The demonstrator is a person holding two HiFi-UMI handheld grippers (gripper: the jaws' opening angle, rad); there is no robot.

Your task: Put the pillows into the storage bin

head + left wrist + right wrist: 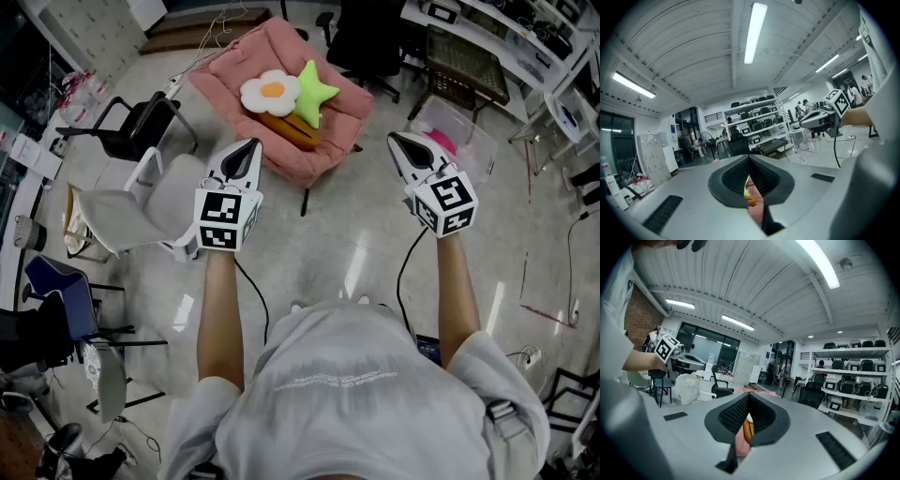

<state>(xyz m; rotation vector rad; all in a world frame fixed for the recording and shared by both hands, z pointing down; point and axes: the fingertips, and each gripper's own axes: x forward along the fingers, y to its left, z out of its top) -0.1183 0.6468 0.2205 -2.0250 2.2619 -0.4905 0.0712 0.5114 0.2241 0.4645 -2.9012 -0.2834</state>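
Three pillows lie on a pink floor couch (323, 141): a fried-egg pillow (271, 91), a green star pillow (315, 91) and an orange one (292, 130) under them. To the right of the couch stands a clear storage bin (462, 129) with something pink (441, 142) inside. My left gripper (250, 145) is held out level, short of the couch's near edge, jaws shut and empty. Shut and empty too, my right gripper (395, 139) hovers just left of the bin. In the left gripper view the closed jaws (750, 160) frame slivers of green, orange and pink; the right gripper view (748, 398) shows orange and pink.
A grey chair (131, 206) stands close by my left gripper, with a black chair (131, 127) behind it. A dark office chair (370, 42) and a brown chair (464, 66) stand beyond the couch and bin. Desks, shelves and floor cables ring the room.
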